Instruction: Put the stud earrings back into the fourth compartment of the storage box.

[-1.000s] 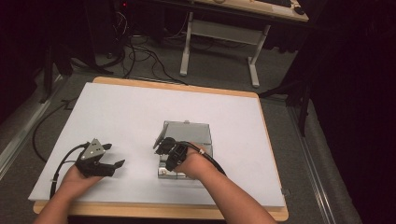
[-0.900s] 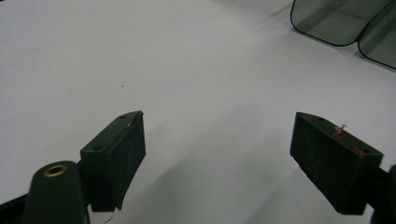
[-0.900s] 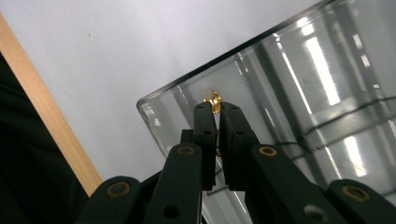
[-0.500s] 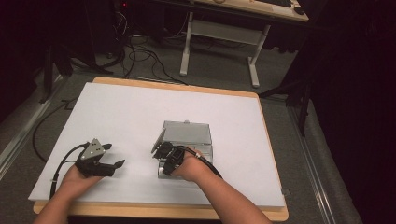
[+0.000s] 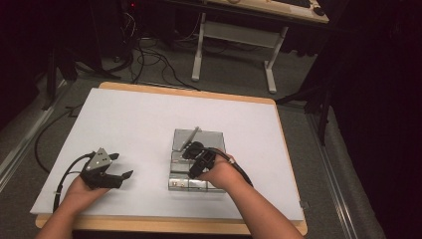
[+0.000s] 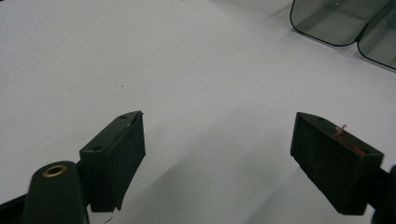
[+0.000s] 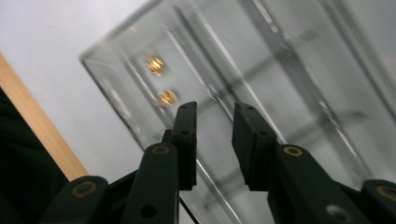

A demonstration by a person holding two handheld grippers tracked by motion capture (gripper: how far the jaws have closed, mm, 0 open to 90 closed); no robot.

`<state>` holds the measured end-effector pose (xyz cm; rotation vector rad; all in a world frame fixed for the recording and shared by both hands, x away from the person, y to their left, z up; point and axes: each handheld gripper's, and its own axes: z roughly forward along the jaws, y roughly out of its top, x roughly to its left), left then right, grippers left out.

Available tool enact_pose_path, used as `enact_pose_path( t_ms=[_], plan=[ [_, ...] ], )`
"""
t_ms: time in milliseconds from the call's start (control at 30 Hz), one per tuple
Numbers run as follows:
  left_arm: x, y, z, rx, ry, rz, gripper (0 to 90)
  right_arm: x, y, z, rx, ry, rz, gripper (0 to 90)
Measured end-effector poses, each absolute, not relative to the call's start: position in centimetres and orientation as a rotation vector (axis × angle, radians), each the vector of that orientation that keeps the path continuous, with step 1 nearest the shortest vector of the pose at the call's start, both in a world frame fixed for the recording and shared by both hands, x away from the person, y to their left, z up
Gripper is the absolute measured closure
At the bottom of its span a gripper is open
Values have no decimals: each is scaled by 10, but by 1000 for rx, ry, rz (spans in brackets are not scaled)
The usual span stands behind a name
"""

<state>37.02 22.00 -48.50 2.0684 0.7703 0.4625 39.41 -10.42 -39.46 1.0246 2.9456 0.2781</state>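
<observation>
Nearest, at the left front of the white desk (image 5: 149, 114): left hand (image 5: 79, 191) low on the sheet, wrist flat, closed around the left tongs (image 5: 123, 165). Wide open, holding nothing, pointing toward the middle of the desk.

A little farther and to the right: right forearm coming in slanted, right hand (image 5: 219, 174) bent down over the clear plastic box (image 5: 179, 185). Right tongs (image 7: 214, 109) tilted steeply down, just above the compartments. Have just been opening; now partly open with a narrow gap, gripping nothing, only clear plastic visible behind the gap.

Box a bit right of the desk's middle, nearer to the front edge than to the back, with what seems its lid (image 5: 209, 139) folded open on the far side. Inside one compartment, two small brass parts (image 7: 166, 97), blurred.

Probably light, stiff and smooth, so likely to slide on the sheet or tip if pushed at one corner. Thin walls, perhaps easy to crack under a hard squeeze. Best to take hold at an outer wall or a divider, one pad on each face, with gentle pressure and the other tongs steadying the opposite side.

Beyond the desk: grey floor (image 5: 239, 79), cables (image 5: 149, 55), a white frame (image 5: 234, 40).
</observation>
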Motion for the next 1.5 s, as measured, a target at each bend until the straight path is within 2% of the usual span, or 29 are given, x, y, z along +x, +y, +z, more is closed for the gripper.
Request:
enact_pose_path(
  t_ms=[267, 567, 933, 1167, 1267, 1300, 1333, 1367, 1433, 1500],
  plan=[
    [370, 220, -485, 2070, 770, 466, 185, 392, -157, -384, 1142, 2859, 288, 637],
    [371, 220, -485, 2071, 772, 464, 184, 383, -209, -387, 1263, 2761, 317, 547],
    [369, 220, -485, 2065, 763, 473, 182, 371, -272, -422, 1424, 2544, 483, 495],
    [369, 221, -485, 2060, 770, 476, 182, 350, -286, -440, 1406, 2327, 702, 444],
    [369, 221, -485, 2055, 774, 475, 182, 331, -294, -454, 1405, 2189, 851, 446],
    [370, 220, -485, 2059, 773, 471, 182, 323, -299, -463, 1401, 2166, 921, 489],
    [371, 221, -485, 2063, 777, 464, 182, 320, -302, -468, 1420, 2209, 905, 457],
    [371, 221, -485, 2061, 783, 455, 180, 320, -305, -464, 1425, 2230, 859, 389],
    [372, 221, -485, 2057, 787, 452, 180, 315, -315, -460, 1366, 2147, 866, 410],
    [371, 220, -485, 2066, 786, 464, 180, 316, -326, -463, 1418, 2083, 903, 383]
  ],
)
